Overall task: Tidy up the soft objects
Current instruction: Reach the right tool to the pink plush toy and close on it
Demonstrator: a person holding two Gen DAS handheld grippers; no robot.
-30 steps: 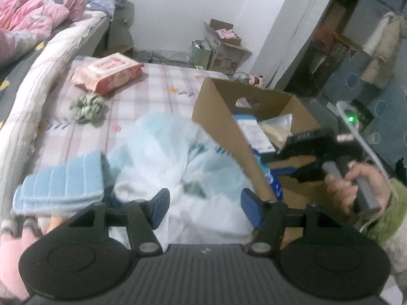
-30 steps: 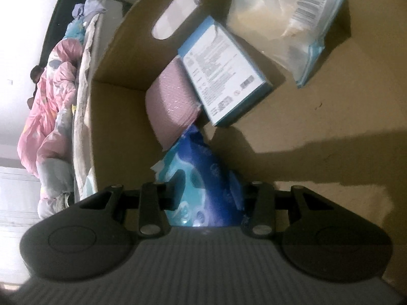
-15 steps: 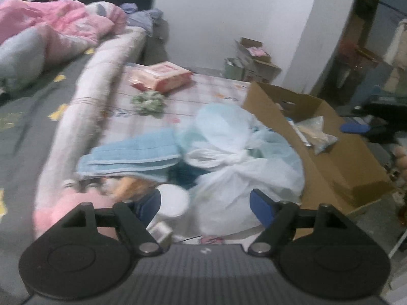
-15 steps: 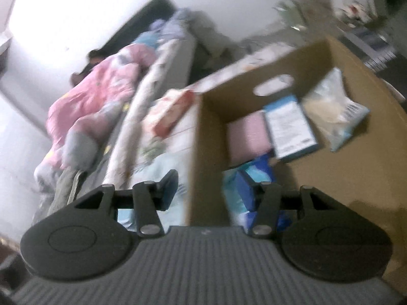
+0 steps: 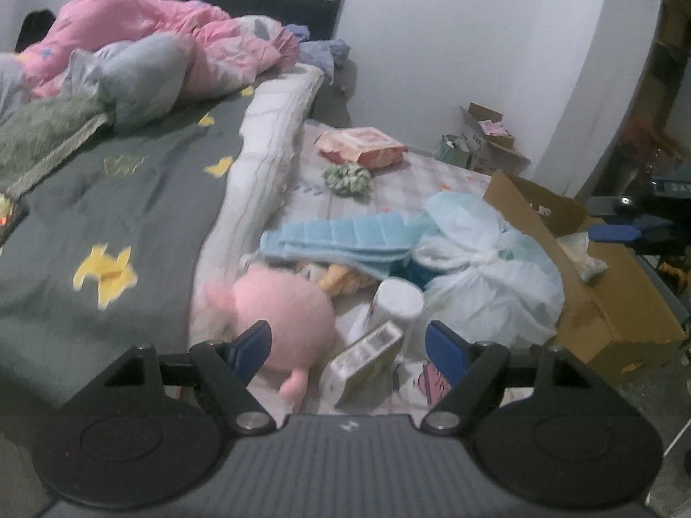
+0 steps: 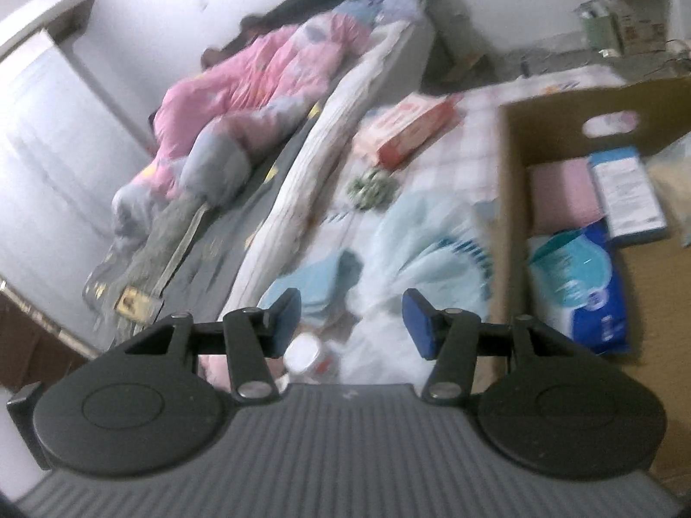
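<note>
Left gripper (image 5: pixel 347 345) has its jaws wide apart, just been opening, nothing gripped; it hangs over the near end of the pile, with the pink plush toy (image 5: pixel 280 311) just beyond its left finger and a small white box (image 5: pixel 367 358) lying between the 2 fingertips, not pinched. Right gripper (image 6: pixel 352 323) is about half open, jaws also just been opening, empty; it sits over the mat beside the cardboard box (image 6: pixel 509 198), with the crumpled white plastic bag (image 6: pixel 427 254) and a white bottle cap (image 6: pixel 304 356) below it. Soft stuff not yet boxed lies on the checked mat (image 5: pixel 401 181) next to the bed (image 5: pixel 129 198): folded light blue towel (image 5: pixel 345 237) resting on top of a yellowish plush (image 5: pixel 341 276), the plastic bag touching the towel's right end and leaning on the box wall, green scrunchie (image 5: pixel 349 178) further back, pink tissue pack (image 5: pixel 360 150) behind that, well apart from the pile. In the right wrist view the cardboard box holds a pink folded cloth (image 6: pixel 561 194) against the far wall, a blue-and-white flat packet (image 6: pixel 628 196) just beside it, a blue soft pack (image 6: pixel 578 285) in front of both and a clear bag (image 6: pixel 673 172) at the right edge. Right view is motion-blurred, so fine labels are unreadable.
</note>
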